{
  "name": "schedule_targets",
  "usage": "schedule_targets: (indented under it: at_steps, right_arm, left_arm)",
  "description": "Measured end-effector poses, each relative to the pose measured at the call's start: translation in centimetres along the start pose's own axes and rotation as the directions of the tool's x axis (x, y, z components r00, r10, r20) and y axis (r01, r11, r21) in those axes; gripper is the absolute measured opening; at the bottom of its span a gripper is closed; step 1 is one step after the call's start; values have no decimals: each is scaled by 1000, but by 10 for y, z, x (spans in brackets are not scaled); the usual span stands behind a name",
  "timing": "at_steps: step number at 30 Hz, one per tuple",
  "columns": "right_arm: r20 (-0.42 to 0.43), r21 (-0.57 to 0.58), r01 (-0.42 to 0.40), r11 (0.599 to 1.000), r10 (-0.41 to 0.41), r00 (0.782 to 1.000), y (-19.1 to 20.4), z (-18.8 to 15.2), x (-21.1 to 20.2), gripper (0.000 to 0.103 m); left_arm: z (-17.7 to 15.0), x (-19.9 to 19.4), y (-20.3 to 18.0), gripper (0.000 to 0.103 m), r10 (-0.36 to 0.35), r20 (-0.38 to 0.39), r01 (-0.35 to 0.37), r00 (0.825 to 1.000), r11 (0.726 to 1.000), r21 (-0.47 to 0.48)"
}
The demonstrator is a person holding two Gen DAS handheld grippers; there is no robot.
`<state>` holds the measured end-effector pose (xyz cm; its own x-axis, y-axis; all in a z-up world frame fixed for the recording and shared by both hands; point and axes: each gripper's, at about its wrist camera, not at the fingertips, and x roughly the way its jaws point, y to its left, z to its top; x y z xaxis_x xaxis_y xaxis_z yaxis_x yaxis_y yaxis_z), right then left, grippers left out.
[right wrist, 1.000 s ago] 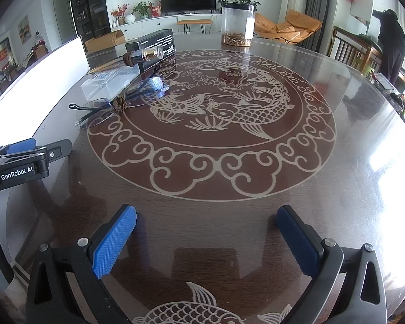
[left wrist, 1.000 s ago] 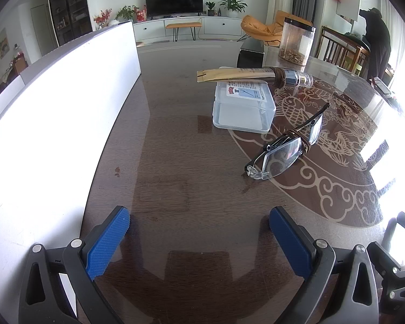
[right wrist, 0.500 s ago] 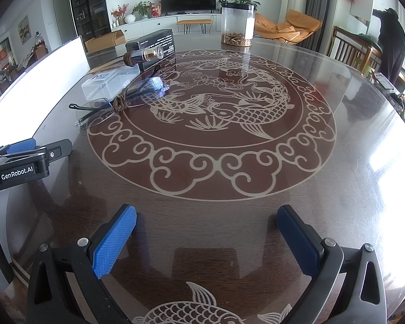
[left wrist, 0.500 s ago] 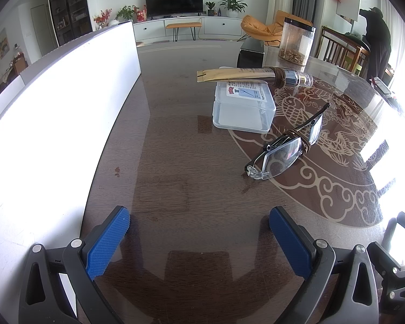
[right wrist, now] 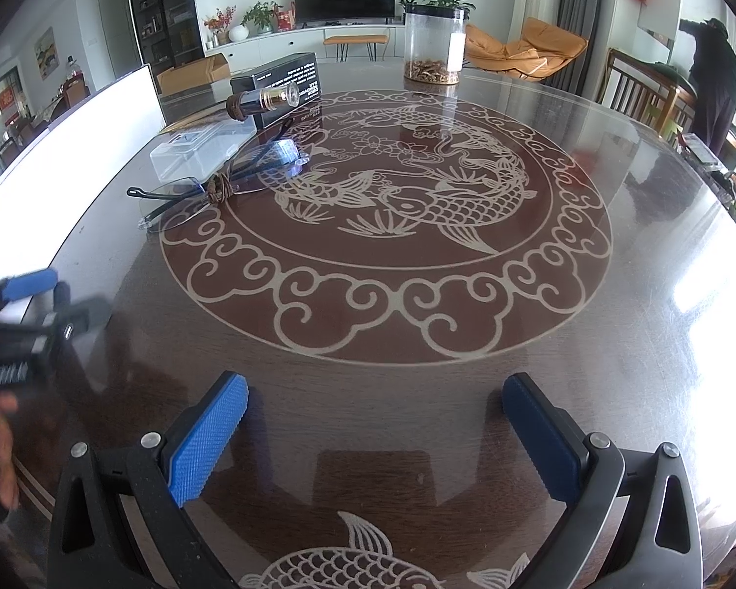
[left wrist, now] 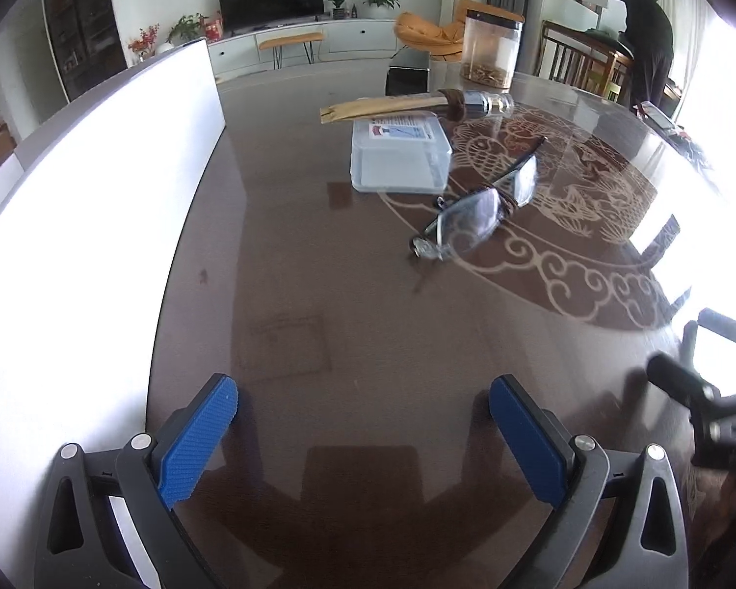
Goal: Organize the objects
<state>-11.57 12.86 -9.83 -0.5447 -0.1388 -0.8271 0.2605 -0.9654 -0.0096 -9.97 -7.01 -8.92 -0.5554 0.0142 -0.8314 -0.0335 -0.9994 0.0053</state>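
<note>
While both the left gripper [left wrist: 363, 434] and the right gripper [right wrist: 375, 434] hover wide apart and empty, nothing seems started; the glasses [left wrist: 481, 208] lie far ahead beside the clear box [left wrist: 400, 159], needing a reach.

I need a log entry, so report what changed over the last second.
The left gripper is blurred with motion and tilted in the right wrist view; which way it moved I cannot tell. Both grippers are open as before and hold nothing. The glasses, clear plastic box and right gripper stayed put.
</note>
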Motion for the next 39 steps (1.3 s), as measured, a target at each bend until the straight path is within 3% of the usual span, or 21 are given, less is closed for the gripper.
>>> schedule_targets:
  at_steps: [3, 6, 9, 12, 15, 19, 28, 32, 36, 39]
  right_arm:
    - [-55, 31, -64, 997, 65, 996, 3, 23, 9, 103]
    - [41, 141, -168, 976, 163, 986, 13, 64, 10, 103]
    - [83, 177, -188, 966, 175, 981, 32, 102, 23, 103]
    - [-8, 165, -170, 971, 174, 985, 59, 123, 59, 103]
    - [-48, 75, -112, 991, 116, 992, 73, 118, 75, 103]
    - [-2, -27, -15, 1000, 15, 1000, 58, 96, 69, 102]
    - [-3, 61, 40, 997, -40, 999, -52, 48, 40, 103]
    - [6, 59, 39, 998, -39, 999, -64, 35, 27, 103]
    - [16, 55, 39, 998, -40, 999, -62, 35, 25, 103]
    - [19, 53, 37, 998, -38, 999, -63, 35, 25, 103]
  left_arm:
    - [0, 1, 0, 103, 2, 2, -2, 1000, 1000, -9]
    - [-1, 2, 4, 103, 2, 1, -2, 1000, 1000, -9]
    - [-5, -1, 8, 103, 1, 2, -1, 1000, 1000, -8]
    - [-6, -1, 8, 103, 1, 2, -1, 1000, 1000, -8]
    - [-6, -1, 8, 103, 1, 2, -1, 1000, 1000, -8]
    - [-5, -1, 6, 103, 2, 2, -2, 1000, 1000, -8]
    - [-5, -1, 6, 103, 1, 1, -1, 1000, 1000, -8]
    - [-4, -1, 6, 103, 2, -4, -2, 1000, 1000, -5]
    - [9, 0, 6, 103, -10, -67, 10, 998, 1000, 5]
    - [35, -20, 3, 103, -23, 13, 22, 1000, 1000, 22]
